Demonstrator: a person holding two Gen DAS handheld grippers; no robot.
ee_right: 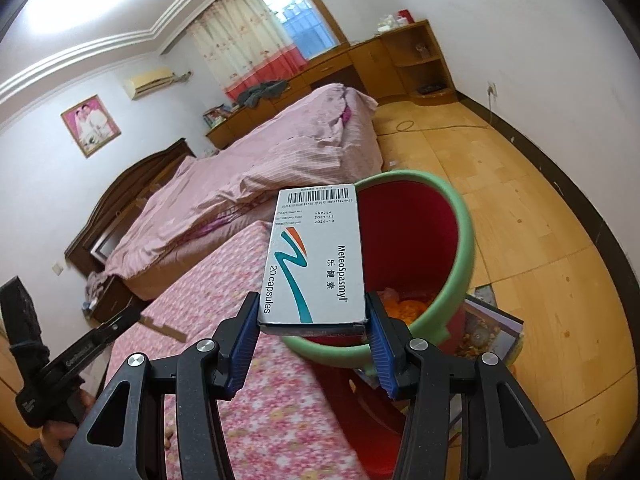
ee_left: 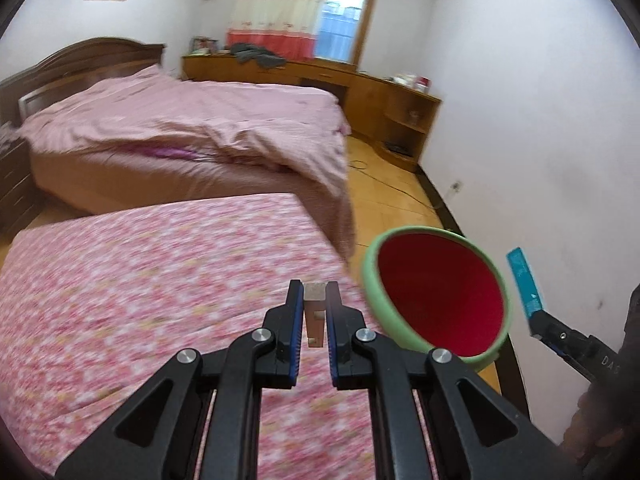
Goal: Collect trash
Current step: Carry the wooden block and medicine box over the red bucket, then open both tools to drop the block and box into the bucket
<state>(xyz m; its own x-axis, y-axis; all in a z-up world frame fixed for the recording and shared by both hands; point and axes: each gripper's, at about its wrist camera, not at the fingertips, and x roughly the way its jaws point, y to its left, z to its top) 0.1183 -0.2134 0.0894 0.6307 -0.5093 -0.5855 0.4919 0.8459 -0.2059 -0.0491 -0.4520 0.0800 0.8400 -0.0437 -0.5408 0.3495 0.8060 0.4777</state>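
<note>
Both hands are carrying trash to the bin now. The right gripper (ee_right: 312,320) is about half open w/ its two blue pads squeezing the sides of a medicine box (ee_right: 316,260). The box sticks out flat past the tips. The red bin with the green rim (ee_right: 460,216) sits on the floor right in front of this gripper and a bit below, next to the flowery bed (ee_right: 224,304). Some orange stuff lies in the bottom of the bin already.

The left gripper (ee_left: 314,312) is almost shut, pinching a small tan bit of cardboard (ee_left: 314,316). It hangs over the flowery bed, and the bin is just off to its right.

Next move, I think: push the box a bit more fwd so it's over the bin's mouth, then let go. The left one needs to swing right to get over the rim too, else the scrap lands on the bed.
</note>
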